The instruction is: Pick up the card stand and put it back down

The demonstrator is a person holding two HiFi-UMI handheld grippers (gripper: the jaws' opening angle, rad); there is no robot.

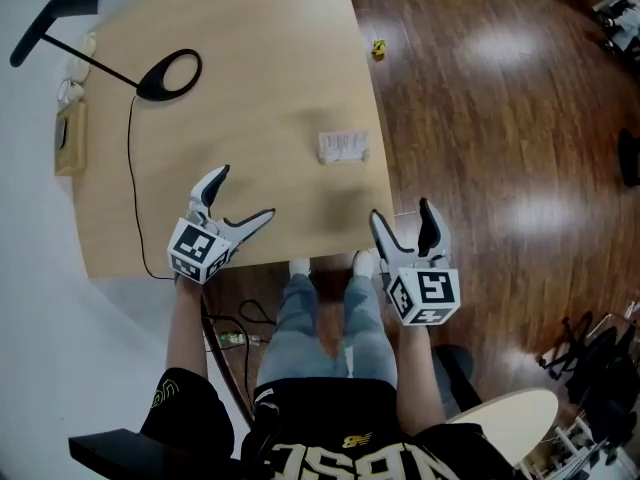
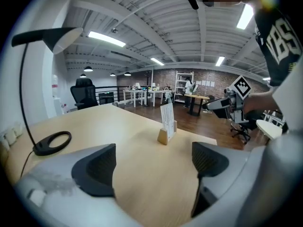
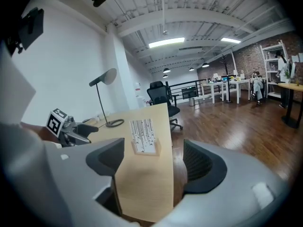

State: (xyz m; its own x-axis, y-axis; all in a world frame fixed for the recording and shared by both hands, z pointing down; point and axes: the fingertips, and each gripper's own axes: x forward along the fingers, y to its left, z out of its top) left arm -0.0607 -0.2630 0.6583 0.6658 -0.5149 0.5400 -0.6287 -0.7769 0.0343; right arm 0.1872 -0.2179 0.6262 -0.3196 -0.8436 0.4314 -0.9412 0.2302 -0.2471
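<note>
Head view shows the card stand (image 1: 343, 147) standing untouched on the light wooden table (image 1: 250, 68), close to the table's right edge and well beyond both grippers. The left gripper (image 1: 245, 193) hovers over the near part of the table with its claw released, jaws spread wide and nothing between them. The right gripper (image 1: 402, 212) hangs at the table's near right corner, partly over the dark wood floor (image 1: 500, 118), also released and empty.

In the left gripper view the card stand (image 2: 166, 125) sits upright ahead and slightly right of the gap, its printed card rising from a small wooden base. In the right gripper view the card stand (image 3: 144, 137) faces the camera, almost in line with the open jaws. A desk lamp (image 1: 170, 74) stands at the far left, well apart from the stand.

The pick has not begun; this looks like the approach. The right gripper seems better placed, so the next move likely calls for it to advance over the table, straddle the wooden base or the card, and close gently before lifting.
</note>
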